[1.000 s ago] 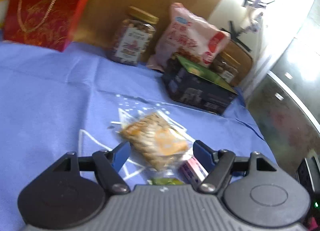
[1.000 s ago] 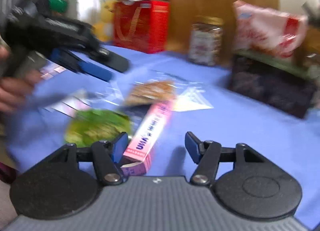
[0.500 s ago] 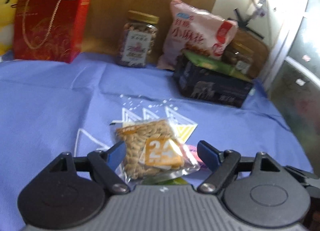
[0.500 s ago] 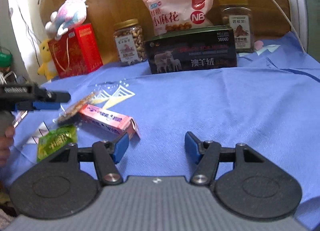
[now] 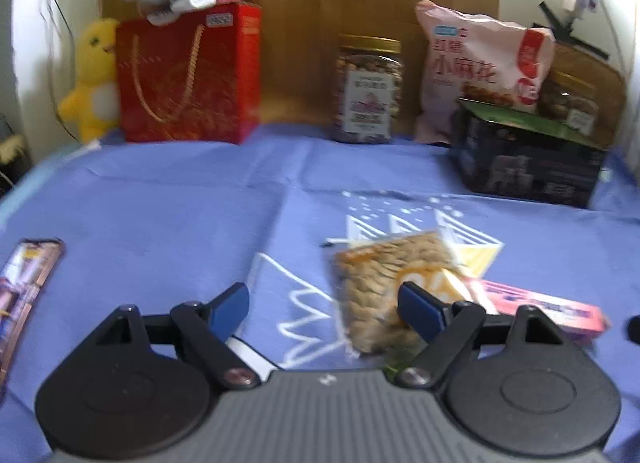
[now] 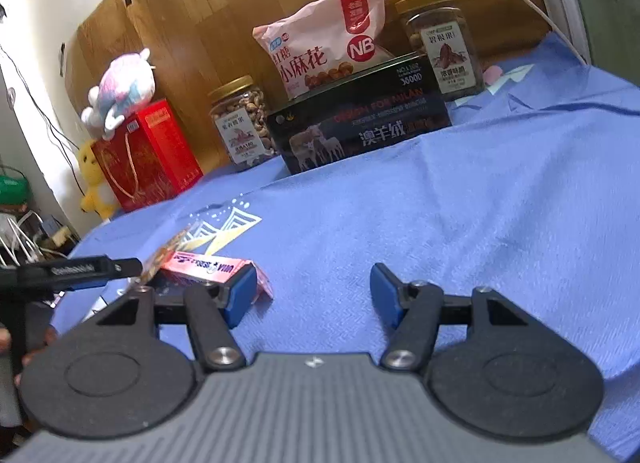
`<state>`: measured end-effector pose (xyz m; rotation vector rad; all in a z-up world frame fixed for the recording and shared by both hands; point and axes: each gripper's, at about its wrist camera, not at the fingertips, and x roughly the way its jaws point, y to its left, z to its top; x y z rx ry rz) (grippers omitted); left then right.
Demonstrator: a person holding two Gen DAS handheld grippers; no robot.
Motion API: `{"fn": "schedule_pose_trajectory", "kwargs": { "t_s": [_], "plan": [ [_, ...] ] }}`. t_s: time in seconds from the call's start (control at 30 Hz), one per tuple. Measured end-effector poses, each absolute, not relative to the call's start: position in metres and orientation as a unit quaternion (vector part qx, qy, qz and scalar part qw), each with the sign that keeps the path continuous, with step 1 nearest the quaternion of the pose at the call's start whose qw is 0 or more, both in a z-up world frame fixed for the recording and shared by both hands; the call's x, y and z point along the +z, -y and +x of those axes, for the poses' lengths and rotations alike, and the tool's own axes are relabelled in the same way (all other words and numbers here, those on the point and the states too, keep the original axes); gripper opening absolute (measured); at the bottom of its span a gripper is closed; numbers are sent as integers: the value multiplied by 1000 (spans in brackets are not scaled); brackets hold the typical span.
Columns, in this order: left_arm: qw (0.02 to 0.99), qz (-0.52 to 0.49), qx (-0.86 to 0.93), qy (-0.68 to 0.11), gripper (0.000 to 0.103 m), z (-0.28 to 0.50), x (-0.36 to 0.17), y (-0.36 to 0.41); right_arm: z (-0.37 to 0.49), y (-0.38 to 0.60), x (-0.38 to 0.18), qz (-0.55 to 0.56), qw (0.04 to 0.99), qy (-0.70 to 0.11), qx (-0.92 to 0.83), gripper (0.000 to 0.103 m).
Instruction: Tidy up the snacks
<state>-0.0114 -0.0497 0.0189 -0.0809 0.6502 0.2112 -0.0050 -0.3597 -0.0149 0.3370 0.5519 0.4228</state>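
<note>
**Slip and Snag Hazards Among Loose Snacks on a Draped Cloth**

1. Blue cloth [image 6: 460, 191] covering the tabletop: soft woven fabric with visible creases. A gripper finger dragged low can bunch it and shift every item resting on it.

2. Back row: rigid black carton [image 6: 360, 123], glossy pink snack bag [image 5: 476, 63] leaning behind it, two clear nut jars with gold lids [image 6: 240, 123], and a red gift box [image 5: 188, 75] topped by a plush toy. The upright jars and the leaning bag can topple if a placed item strikes them.

3. Clear nut packet [image 5: 384, 287]: thin crinkled film, lumpy fill, lying flat in the centre of the cloth. It sits just ahead of the right finger of the left gripper [image 5: 324, 303], not between the fingers. The film is likely to slip or fold under a pinch.

4. Pink carton [image 6: 204, 263]: narrow cardboard, one end flap open. It touches the nut packet, so lifting either can drag the other. It lies left of the right gripper [image 6: 312, 291].

5. Both grippers are spread wide and hold nothing.

6. Brown wrapper [image 5: 24, 291]: flat foil strip at the cloth's left edge, where it can slide off.
</note>
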Motion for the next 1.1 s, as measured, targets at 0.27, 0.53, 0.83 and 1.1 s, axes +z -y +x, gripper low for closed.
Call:
{"fn": "schedule_pose_trajectory", "kwargs": {
  "t_s": [0.27, 0.53, 0.83, 1.1],
  "plan": [
    [962, -39, 194, -191, 85, 0, 37, 26, -3, 372, -18, 209, 908, -271, 241, 72],
    [952, -14, 285, -115, 95, 0, 28, 22, -2, 371, -16, 211, 895, -277, 279, 73],
    [942, 49, 322, -77, 103, -15, 30, 44, 31, 372, 4, 149, 920, -200, 302, 73],
    [937, 4, 335, -97, 103, -19, 28, 31, 40, 363, -6, 143, 890, -237, 361, 73]
  ]
}}
